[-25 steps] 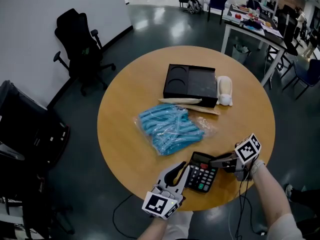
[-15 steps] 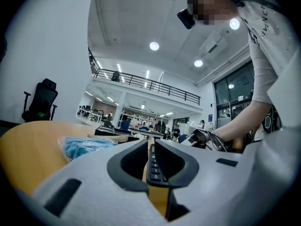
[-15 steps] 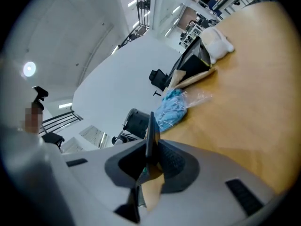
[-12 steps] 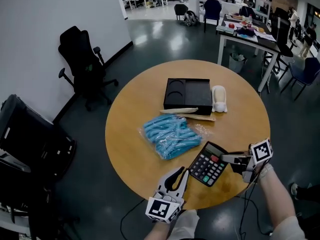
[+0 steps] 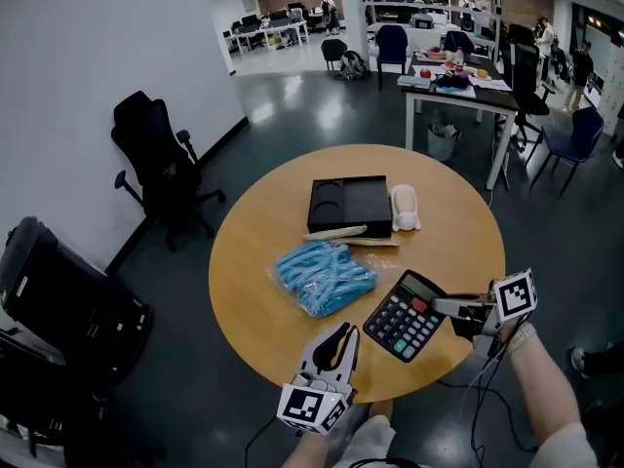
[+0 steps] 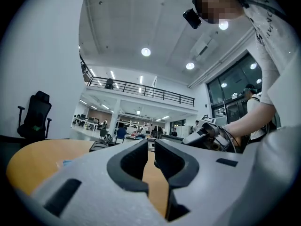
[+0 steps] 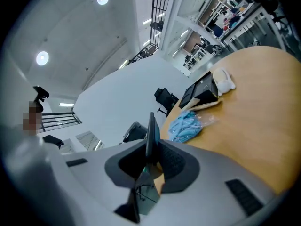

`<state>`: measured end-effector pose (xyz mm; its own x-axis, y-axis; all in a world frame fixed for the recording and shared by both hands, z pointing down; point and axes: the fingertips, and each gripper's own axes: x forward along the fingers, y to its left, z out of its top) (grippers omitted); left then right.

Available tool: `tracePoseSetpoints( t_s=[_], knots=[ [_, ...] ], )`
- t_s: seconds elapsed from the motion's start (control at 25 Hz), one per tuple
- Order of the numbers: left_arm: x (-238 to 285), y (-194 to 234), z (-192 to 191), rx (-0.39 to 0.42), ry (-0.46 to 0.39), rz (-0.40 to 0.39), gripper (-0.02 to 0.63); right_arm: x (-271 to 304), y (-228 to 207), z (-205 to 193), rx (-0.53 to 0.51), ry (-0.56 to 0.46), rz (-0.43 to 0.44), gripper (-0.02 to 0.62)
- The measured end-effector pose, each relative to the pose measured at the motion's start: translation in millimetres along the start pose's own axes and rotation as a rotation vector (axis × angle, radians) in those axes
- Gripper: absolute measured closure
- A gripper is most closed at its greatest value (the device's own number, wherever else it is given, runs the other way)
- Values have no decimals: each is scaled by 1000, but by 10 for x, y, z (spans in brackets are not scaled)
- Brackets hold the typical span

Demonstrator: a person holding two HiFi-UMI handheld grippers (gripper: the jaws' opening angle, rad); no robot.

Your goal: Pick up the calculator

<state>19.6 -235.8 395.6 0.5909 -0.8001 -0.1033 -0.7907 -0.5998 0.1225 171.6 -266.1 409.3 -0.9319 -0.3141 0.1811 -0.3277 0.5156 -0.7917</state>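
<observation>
The black calculator [image 5: 405, 315], with grey keys and a red one, hangs tilted above the near right part of the round wooden table [image 5: 253, 261]. My right gripper [image 5: 441, 306] is shut on its right edge. In the right gripper view the calculator [image 7: 150, 126] stands edge-on between the pads. My left gripper [image 5: 341, 334] is at the table's near edge, left of the calculator and apart from it. Its jaws are shut with nothing between them, as the left gripper view [image 6: 151, 147] shows.
On the table lie a bag of blue pieces [image 5: 322, 276], a black tray [image 5: 349, 205], a white object [image 5: 404, 208] and a pale flat stick [image 5: 341, 234]. A black office chair [image 5: 156, 164] and black equipment [image 5: 58, 300] stand left; a desk [image 5: 458, 86] stands behind.
The calculator has left the table in my right gripper, risen and tilted up. My left gripper has also risen a little, still empty.
</observation>
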Motion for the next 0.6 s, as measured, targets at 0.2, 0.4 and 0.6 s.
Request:
tracePoseSetpoints(
  t_s=[0.2,0.4,0.6],
  knots=[
    [-97,-182,37,-8,-4,-26,555,-129,127,-165,14,-35,-13,534],
    [-210,-306,81,-9,-5,-31,555,-183,281,-324,5,-32,-7,534],
    [-321,-370,92,-22,-14,-22,557,-170,398,-419,-9,-15,-27,534]
  ],
)
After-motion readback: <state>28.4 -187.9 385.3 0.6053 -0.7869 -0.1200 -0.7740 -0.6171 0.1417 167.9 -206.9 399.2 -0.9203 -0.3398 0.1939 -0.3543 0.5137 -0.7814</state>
